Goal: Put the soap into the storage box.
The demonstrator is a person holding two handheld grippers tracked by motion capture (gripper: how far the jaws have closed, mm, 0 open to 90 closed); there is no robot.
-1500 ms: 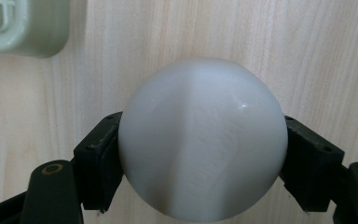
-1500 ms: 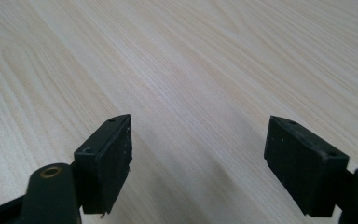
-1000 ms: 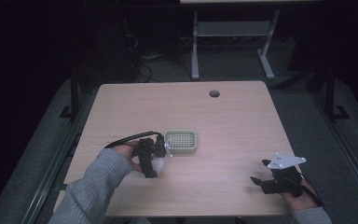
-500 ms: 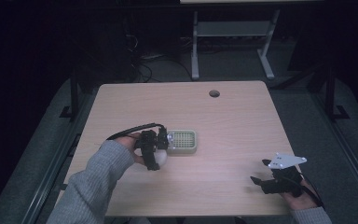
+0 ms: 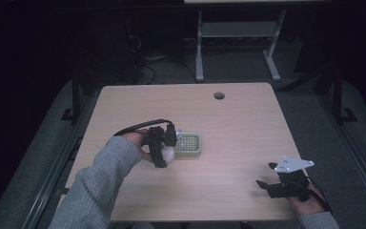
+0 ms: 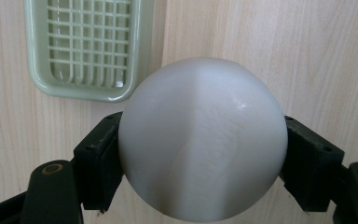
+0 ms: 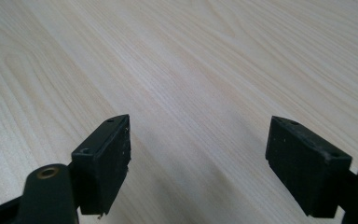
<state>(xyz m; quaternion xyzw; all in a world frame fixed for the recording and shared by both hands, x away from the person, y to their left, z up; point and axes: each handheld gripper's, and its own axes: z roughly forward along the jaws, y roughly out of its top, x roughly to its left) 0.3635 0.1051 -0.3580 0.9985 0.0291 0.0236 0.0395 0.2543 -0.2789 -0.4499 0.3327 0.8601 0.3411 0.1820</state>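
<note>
Soap, white and rounded, is clamped squarely between the jaws of the left gripper, with the green soap dish lying just beyond its tips.

Left gripper out over mid-table, jaws clamped on a ball; right gripper low near the edge, jaws wide apart.
</note>
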